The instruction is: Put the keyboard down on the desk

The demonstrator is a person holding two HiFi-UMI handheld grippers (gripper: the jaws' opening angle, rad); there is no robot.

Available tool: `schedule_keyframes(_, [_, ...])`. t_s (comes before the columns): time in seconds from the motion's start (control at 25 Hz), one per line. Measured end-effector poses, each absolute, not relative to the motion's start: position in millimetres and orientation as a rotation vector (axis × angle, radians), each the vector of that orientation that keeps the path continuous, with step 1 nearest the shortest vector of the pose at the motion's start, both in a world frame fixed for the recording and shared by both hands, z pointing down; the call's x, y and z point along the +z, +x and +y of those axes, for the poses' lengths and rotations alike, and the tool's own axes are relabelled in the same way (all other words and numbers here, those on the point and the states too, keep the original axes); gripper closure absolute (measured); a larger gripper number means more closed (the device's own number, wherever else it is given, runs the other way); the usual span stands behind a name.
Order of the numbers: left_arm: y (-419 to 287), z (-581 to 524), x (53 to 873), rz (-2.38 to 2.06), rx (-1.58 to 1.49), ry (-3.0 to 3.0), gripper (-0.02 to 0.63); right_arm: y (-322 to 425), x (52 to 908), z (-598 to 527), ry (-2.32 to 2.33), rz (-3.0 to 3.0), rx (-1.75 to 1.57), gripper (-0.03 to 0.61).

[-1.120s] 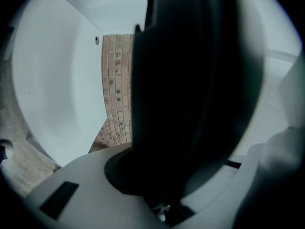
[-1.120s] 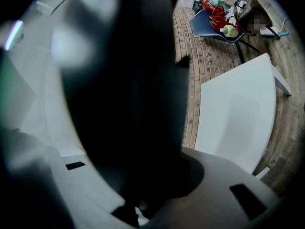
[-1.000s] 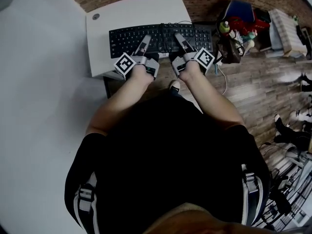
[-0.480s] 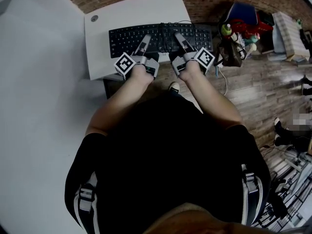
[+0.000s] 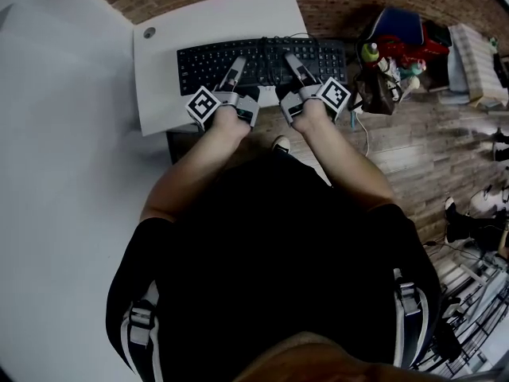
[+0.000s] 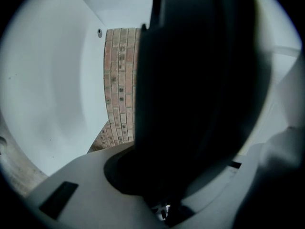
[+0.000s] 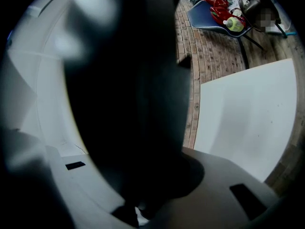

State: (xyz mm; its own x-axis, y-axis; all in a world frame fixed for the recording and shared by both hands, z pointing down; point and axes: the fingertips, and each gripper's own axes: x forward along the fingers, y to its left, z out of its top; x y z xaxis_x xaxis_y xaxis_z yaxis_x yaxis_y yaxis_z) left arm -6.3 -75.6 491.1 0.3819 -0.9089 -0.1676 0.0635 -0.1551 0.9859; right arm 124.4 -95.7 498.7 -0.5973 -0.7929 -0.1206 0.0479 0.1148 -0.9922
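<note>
The left gripper (image 5: 238, 60) and right gripper (image 5: 289, 57) are clamping the keyboard (image 5: 262, 52) by its near edge, holding it level over the desk (image 5: 215, 16).

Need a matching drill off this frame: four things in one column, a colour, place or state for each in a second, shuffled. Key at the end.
Things:
1. keyboard
2. desk
3. bottle
4. left gripper

Descriptions:
a. white, under the keyboard
b. green, right of the desk
c. black, with keys
d. shut on the keyboard

Pairs: 1-c, 2-a, 3-b, 4-d
</note>
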Motion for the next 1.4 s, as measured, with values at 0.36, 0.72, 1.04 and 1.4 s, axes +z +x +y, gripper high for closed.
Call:
schedule_keyframes(0.36, [25, -114, 493, -0.787, -1.054, 1.443, 0.532, 152, 505, -136, -0.716, 1.707, -1.577, 0.454])
schedule_keyframes(0.72, [50, -164, 492, -0.792, -1.070, 1.440, 0.532, 175, 510, -187, -0.714, 1.712, -1.599, 0.454])
schedule_keyframes(1.04, [69, -194, 497, -0.834, -1.056, 1.429, 0.532, 196, 508, -219, -0.697, 1.721, -1.612, 0.454])
schedule_keyframes(1.4, [92, -236, 492, -0.849, -1.082, 1.434, 0.532, 217, 514, -264, -0.677, 1.727, -1.646, 0.454])
